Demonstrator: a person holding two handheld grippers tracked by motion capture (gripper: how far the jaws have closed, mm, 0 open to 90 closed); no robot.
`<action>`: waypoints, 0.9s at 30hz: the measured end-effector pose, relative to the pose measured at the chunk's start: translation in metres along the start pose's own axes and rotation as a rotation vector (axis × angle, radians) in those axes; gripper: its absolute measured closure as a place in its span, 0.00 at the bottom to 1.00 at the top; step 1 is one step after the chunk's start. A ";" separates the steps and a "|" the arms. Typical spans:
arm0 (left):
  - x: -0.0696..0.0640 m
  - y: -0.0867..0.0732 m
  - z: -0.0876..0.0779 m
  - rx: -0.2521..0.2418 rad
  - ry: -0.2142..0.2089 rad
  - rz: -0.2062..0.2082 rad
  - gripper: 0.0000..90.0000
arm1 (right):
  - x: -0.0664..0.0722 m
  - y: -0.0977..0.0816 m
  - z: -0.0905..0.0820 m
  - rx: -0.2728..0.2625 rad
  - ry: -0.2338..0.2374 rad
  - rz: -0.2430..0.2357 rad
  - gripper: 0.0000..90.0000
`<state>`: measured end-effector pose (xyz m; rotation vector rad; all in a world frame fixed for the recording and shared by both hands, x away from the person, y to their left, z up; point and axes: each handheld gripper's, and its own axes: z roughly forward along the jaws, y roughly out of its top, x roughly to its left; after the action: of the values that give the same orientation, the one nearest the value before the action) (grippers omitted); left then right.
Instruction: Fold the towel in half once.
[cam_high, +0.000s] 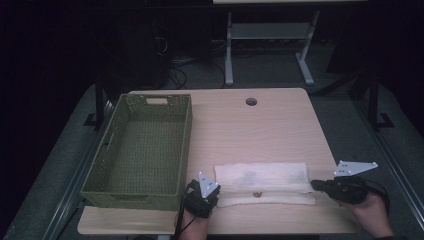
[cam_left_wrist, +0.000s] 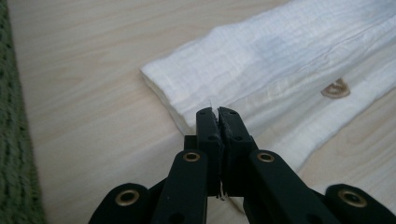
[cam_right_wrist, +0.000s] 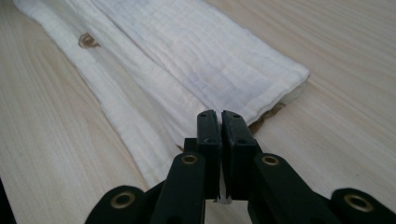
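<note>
Two grippers sit at the near edge of the worktop (cam_high: 280, 120), each with its fingers pinched together on an end of a folded white cloth (cam_high: 262, 182). The left gripper (cam_high: 216, 191) has its fingers (cam_left_wrist: 208, 128) closed tight on the cloth's left end, a sliver of white fabric showing between the tips in the left gripper view. The right gripper (cam_high: 315, 185) likewise has its fingers (cam_right_wrist: 208, 130) shut narrow at the cloth's right end; in the right gripper view a scrap of white shows low between them, and the folded edge lies just beyond the tips. The cloth stretches flat between the two grippers as a long band, its upper layer folded over a lower one that sticks out toward the person. A small brown mark (cam_high: 258, 194) lies on that lower layer, about midway between the fingers. Farther off, beyond the left gripper, stands a green woven basket (cam_high: 120, 145).
</note>
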<state>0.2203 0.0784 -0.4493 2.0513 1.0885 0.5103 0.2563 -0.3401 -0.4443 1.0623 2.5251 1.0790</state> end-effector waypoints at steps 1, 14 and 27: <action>-0.001 -0.001 0.000 0.005 -0.003 0.002 0.98 | 0.000 -0.001 0.000 0.003 0.003 0.002 0.96; -0.003 -0.001 -0.006 0.017 -0.027 0.011 0.85 | 0.000 -0.004 -0.001 -0.013 0.079 0.007 0.82; 0.003 0.019 0.008 -0.009 -0.041 0.038 0.80 | -0.003 0.006 -0.007 -0.082 0.065 -0.003 0.81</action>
<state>0.2372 0.0704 -0.4394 2.0690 1.0227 0.4895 0.2586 -0.3426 -0.4357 1.0184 2.5070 1.2235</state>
